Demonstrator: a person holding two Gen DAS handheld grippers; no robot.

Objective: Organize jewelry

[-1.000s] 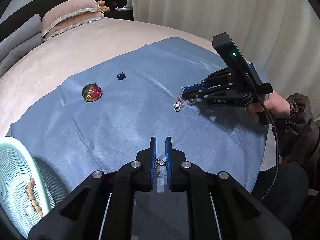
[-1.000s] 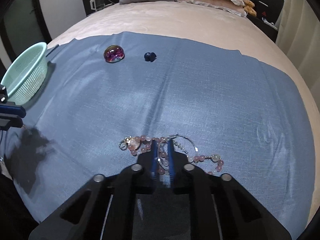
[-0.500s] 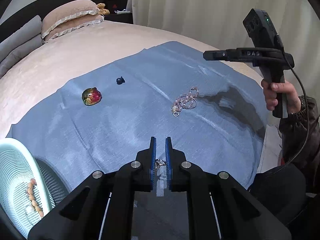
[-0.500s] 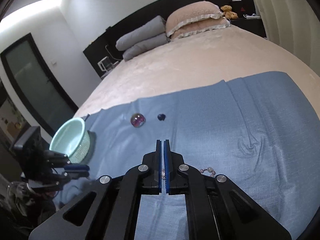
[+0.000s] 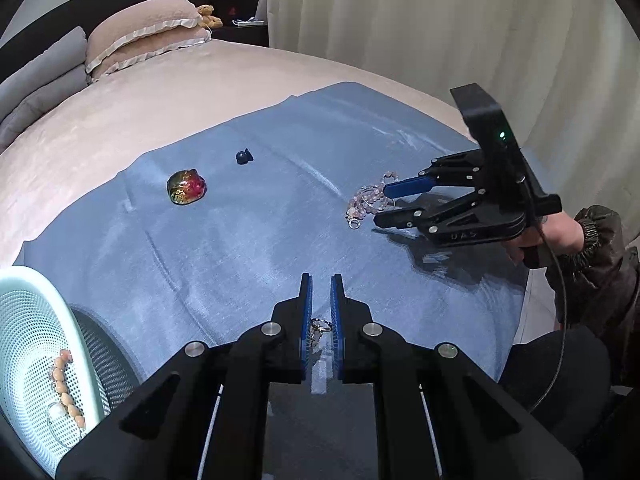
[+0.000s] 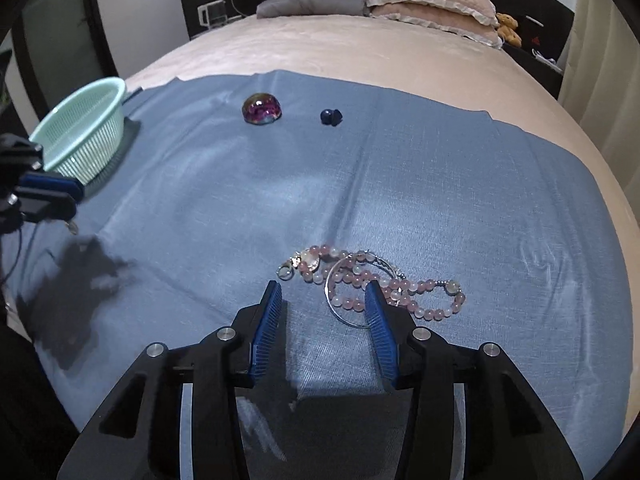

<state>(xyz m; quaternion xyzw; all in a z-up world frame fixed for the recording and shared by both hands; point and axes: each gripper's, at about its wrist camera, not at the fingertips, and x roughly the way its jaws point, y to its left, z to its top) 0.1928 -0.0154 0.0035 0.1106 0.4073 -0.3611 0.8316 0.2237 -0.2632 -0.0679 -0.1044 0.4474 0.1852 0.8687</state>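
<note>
Right gripper (image 6: 322, 300) low over the blue cloth (image 6: 440, 184), jaws spread; the pink bead bracelet (image 6: 372, 284) lies at and just past the fingertips, the right fingertip overlapping its wire hoop. Left gripper (image 5: 320, 288) level above the cloth near the basket (image 5: 36, 344), jaws nearly together, pinching a small ring (image 5: 319, 326).

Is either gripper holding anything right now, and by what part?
The left gripper pinches a small silver ring piece deep between its fingers; which part cannot be told. The right gripper is open over the pink bead bracelet, holding nothing.
</note>
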